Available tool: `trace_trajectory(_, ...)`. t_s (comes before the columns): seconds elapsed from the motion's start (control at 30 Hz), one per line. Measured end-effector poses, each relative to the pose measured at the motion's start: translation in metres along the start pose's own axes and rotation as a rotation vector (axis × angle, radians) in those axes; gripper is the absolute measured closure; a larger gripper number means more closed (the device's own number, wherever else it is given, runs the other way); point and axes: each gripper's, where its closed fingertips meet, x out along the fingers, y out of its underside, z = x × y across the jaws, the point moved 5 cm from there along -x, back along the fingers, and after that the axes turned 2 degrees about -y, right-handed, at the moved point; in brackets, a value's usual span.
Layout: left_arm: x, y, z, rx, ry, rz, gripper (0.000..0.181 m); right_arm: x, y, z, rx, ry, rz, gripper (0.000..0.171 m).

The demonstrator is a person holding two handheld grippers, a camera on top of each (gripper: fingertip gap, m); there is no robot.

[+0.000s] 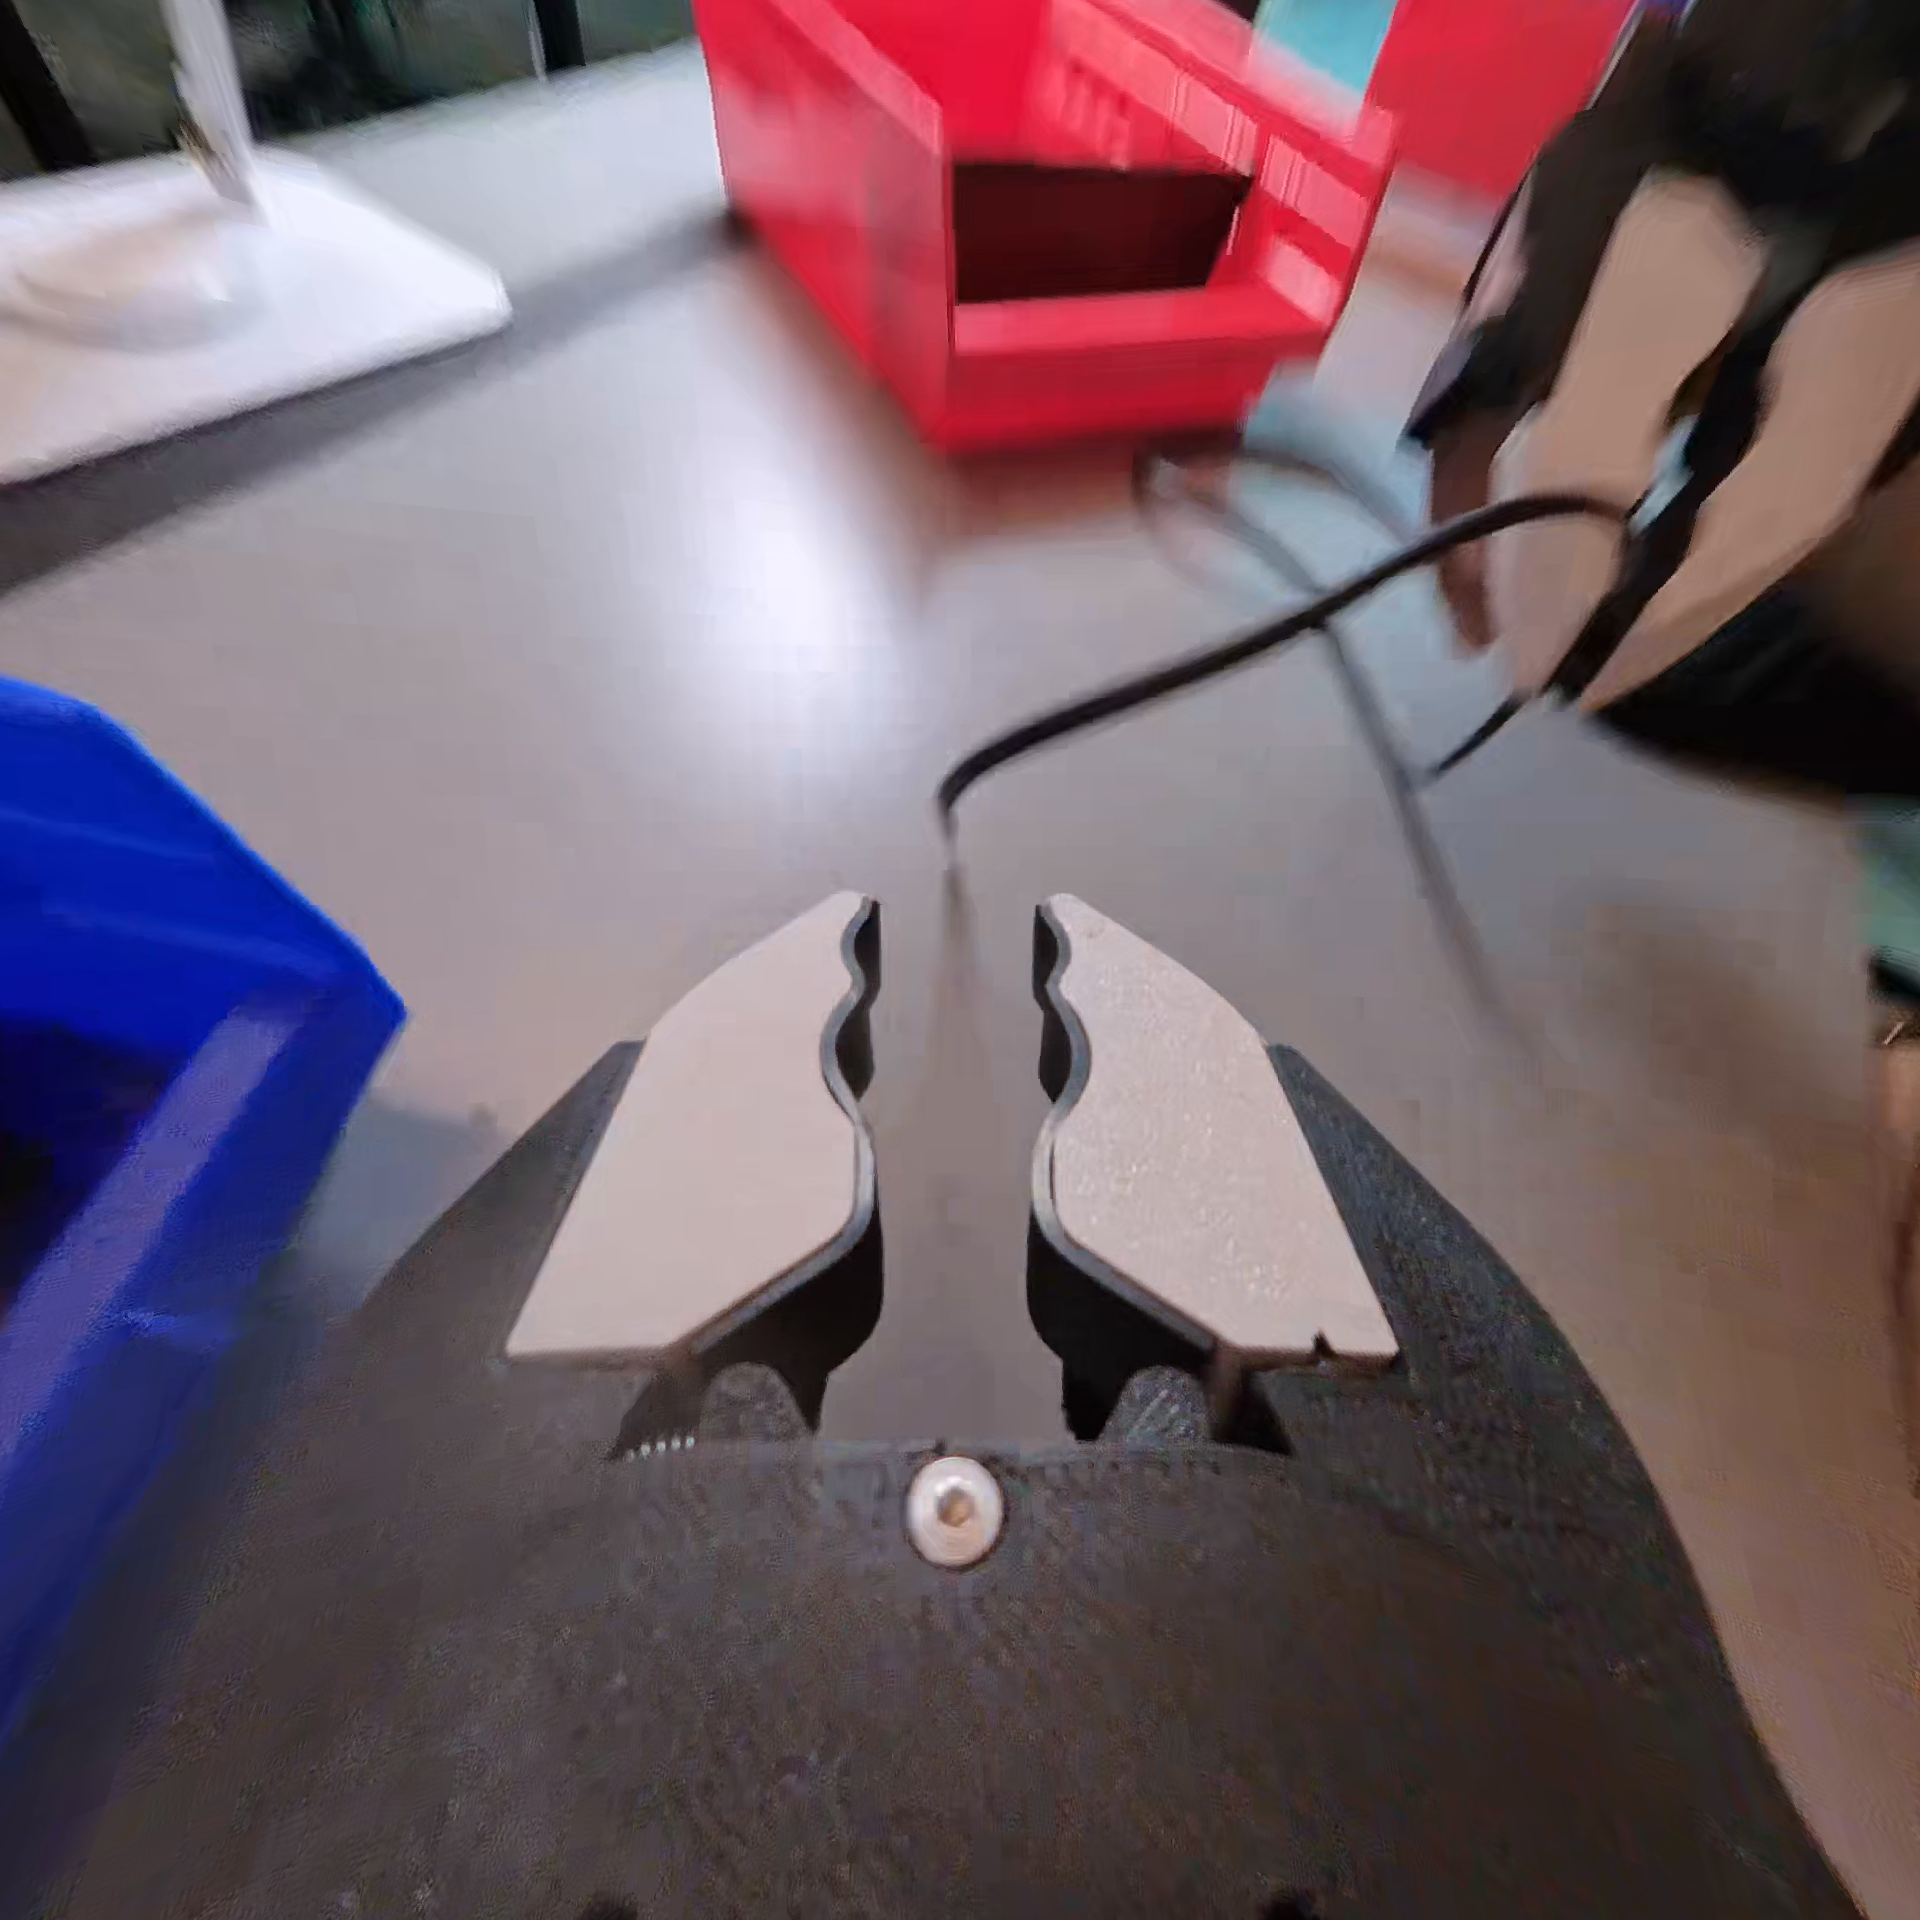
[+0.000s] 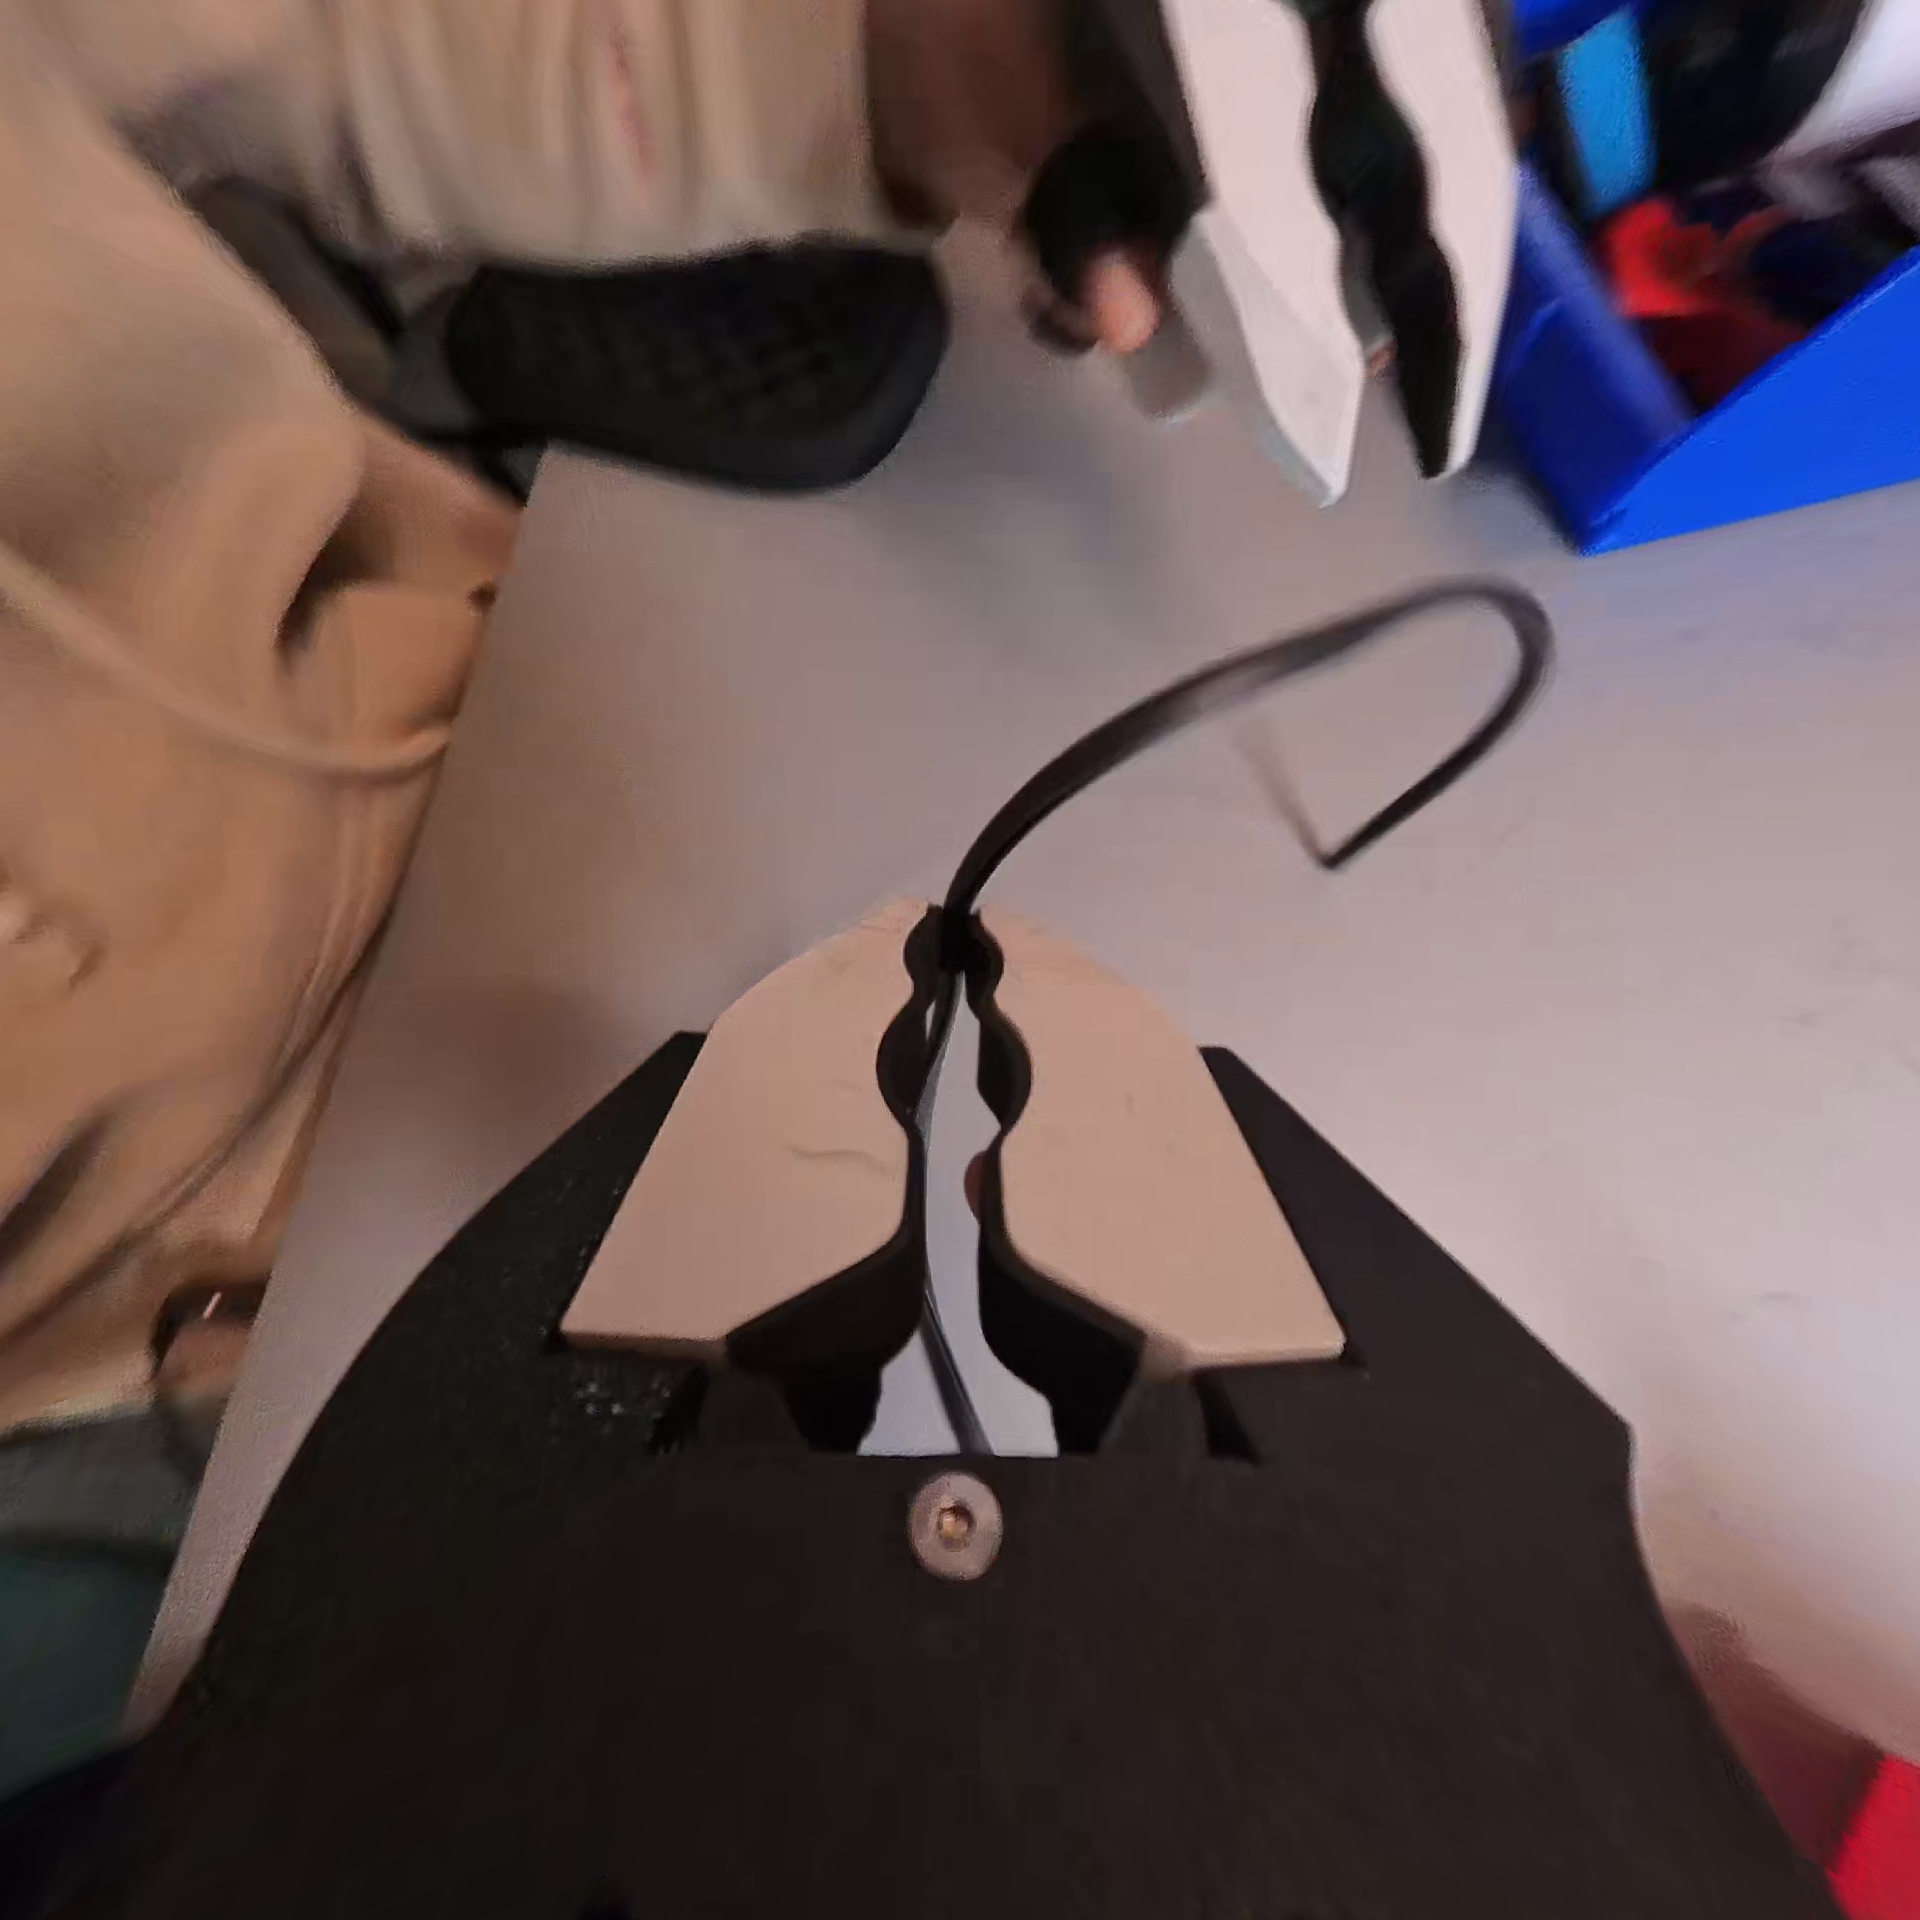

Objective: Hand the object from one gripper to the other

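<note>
Above the desk (image 2: pixel 1558 1143), my right gripper (image 2: pixel 951 920) pinches the strap (image 2: pixel 1195 681); my left gripper (image 1: pixel 956 935), jaws narrowly parted, empty, could miss its swinging tip.

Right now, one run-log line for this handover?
stage: pre-transfer | right gripper: shut on black strap | left gripper: open, empty, near strap's free end | table: blue bin, red bin
</note>
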Motion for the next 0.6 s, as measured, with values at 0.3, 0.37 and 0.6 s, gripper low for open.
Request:
trace_trajectory(0.3, 0.051, 0.046, -0.033, 0.34, 0.045, 0.359, 0.146, 0.0, 0.07, 0.041, 0.126, -0.244, 0.31, 0.168)
trace_trajectory(0.37, 0.054, 0.043, -0.032, 0.345, 0.046, 0.376, 0.147, -0.005, 0.08, 0.045, 0.129, -0.233, 0.365, 0.163)
trace_trajectory(0.6, 0.063, 0.029, -0.012, 0.217, 0.076, 0.359, 0.15, -0.052, 0.036, 0.011, 0.16, 0.054, -0.01, 0.127)
